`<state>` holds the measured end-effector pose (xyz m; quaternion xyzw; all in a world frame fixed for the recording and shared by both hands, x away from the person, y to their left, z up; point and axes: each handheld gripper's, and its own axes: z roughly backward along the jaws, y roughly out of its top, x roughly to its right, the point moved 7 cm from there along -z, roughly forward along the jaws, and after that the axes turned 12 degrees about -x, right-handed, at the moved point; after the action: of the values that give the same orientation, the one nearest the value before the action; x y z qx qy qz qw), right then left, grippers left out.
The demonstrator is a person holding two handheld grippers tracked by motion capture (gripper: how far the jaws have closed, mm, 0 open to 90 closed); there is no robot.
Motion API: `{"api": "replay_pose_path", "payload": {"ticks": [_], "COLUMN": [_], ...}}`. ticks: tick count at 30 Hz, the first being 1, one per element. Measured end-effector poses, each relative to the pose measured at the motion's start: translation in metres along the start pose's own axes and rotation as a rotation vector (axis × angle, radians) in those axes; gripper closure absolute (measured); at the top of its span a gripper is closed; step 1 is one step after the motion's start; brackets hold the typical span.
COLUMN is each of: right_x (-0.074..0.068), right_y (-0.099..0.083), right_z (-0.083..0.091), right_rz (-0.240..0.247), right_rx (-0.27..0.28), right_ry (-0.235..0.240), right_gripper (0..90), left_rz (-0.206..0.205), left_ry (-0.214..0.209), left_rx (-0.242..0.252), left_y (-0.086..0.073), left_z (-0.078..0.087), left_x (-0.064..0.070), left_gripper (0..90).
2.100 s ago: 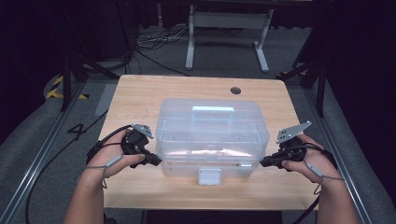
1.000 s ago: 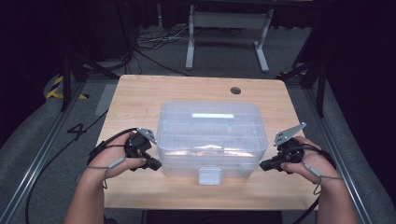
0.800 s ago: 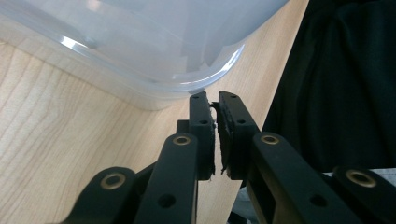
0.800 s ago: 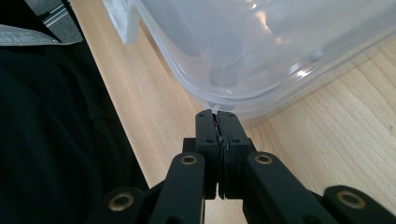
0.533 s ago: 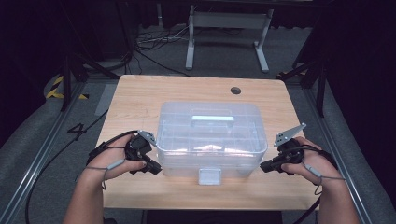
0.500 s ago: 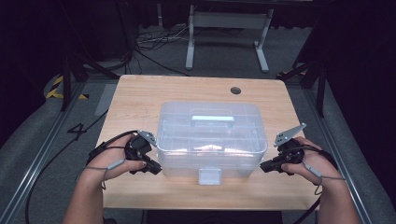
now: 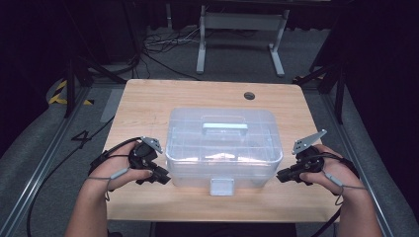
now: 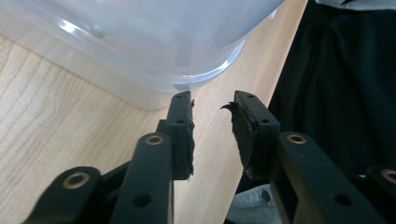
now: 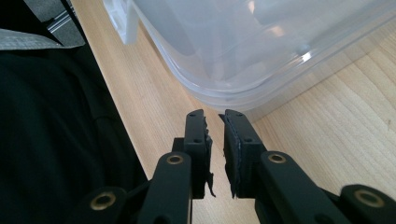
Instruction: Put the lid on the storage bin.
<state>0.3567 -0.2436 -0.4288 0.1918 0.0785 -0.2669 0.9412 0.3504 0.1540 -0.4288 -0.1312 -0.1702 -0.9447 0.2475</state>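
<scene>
Two grippers flank the clear plastic storage box (image 7: 225, 148), which sits mid-table on the wooden table (image 7: 148, 98), lid on, handle (image 7: 225, 127) flat on top. My left gripper (image 8: 212, 109) has its jaws spread with nothing between them, near the box's near-left corner. My right gripper (image 9: 214, 116) is nearly closed, also empty. I judge the box light, stiff and slick-walled; the handle or the front latch (image 7: 221, 186) looks the surest hold.

Box (image 7: 223, 143) contents blurred behind translucent lid
</scene>
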Motion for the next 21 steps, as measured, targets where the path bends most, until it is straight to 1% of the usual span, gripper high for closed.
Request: {"api": "replay_pose_path", "payload": {"ticks": [1,3,4,5,6,7,8,9,10,11,12,13,14,15,16,17,19,21], "right_x": [0.001,0.001,0.002,0.003,0.003,0.005,0.005,0.005,0.006,0.008,0.008,0.009,0.010,0.012,0.012,0.013,0.016,0.020], "right_y": [0.000,0.000,0.000,0.001,0.001,0.000,0.000,0.000,0.000,0.000,0.000,0.000,0.001,0.002,0.002,0.002,0.003,0.005], "right_z": [0.001,0.001,0.002,0.004,0.004,0.007,0.009,0.009,0.011,0.014,0.014,0.015,0.016,0.018,0.018,0.019,0.021,0.023], "right_rz": [0.000,0.001,0.002,0.001,0.001,-0.001,0.001,0.001,-0.002,-0.003,-0.003,-0.002,-0.006,-0.005,-0.005,-0.006,-0.012,-0.019], "right_rx": [0.002,0.003,0.005,0.014,0.014,0.022,0.028,0.028,0.034,0.045,0.045,0.050,0.058,0.065,0.065,0.067,0.078,0.092], "right_ry": [-0.002,-0.002,-0.002,-0.004,-0.004,-0.009,-0.010,-0.010,-0.014,-0.021,-0.021,-0.022,-0.027,-0.030,-0.030,-0.034,-0.045,-0.058], "right_gripper": [79.3,78.8,78.4,77.6,77.6,77.1,76.8,76.8,76.3,75.3,75.3,74.8,74.1,72.8,72.8,71.8,70.3,69.4], "left_rz": [0.005,0.008,0.015,0.026,0.032,0.054,0.054,0.060,0.074,0.097,0.097,0.106,0.115,0.139,0.139,0.155,0.169,0.197], "left_ry": [0.012,0.011,0.020,0.022,0.027,0.035,0.035,0.044,0.047,0.057,0.057,0.063,0.073,0.085,0.085,0.090,0.114,0.135], "left_rx": [0.012,0.017,0.026,0.039,0.049,0.067,0.067,0.075,0.088,0.108,0.108,0.119,0.131,0.159,0.159,0.169,0.193,0.221], "left_y": [-0.001,-0.002,-0.003,-0.003,-0.004,-0.006,-0.006,-0.007,-0.008,-0.009,-0.009,-0.010,-0.011,-0.012,-0.012,-0.014,-0.016,-0.018], "left_z": [0.001,0.002,0.004,0.004,0.005,0.007,0.007,0.008,0.010,0.011,0.011,0.012,0.013,0.015,0.015,0.016,0.019,0.022], "left_x": [-0.001,-0.002,-0.003,-0.003,-0.004,-0.007,-0.007,-0.008,-0.009,-0.010,-0.010,-0.011,-0.013,-0.015,-0.015,-0.016,-0.019,-0.022], "left_gripper": [65.7,64.2,64.2,60.7,60.7,60.0,59.7,59.7,59.6,59.1,58.8,57.9,57.9,56.7,56.6,56.6,56.0,55.6]}}
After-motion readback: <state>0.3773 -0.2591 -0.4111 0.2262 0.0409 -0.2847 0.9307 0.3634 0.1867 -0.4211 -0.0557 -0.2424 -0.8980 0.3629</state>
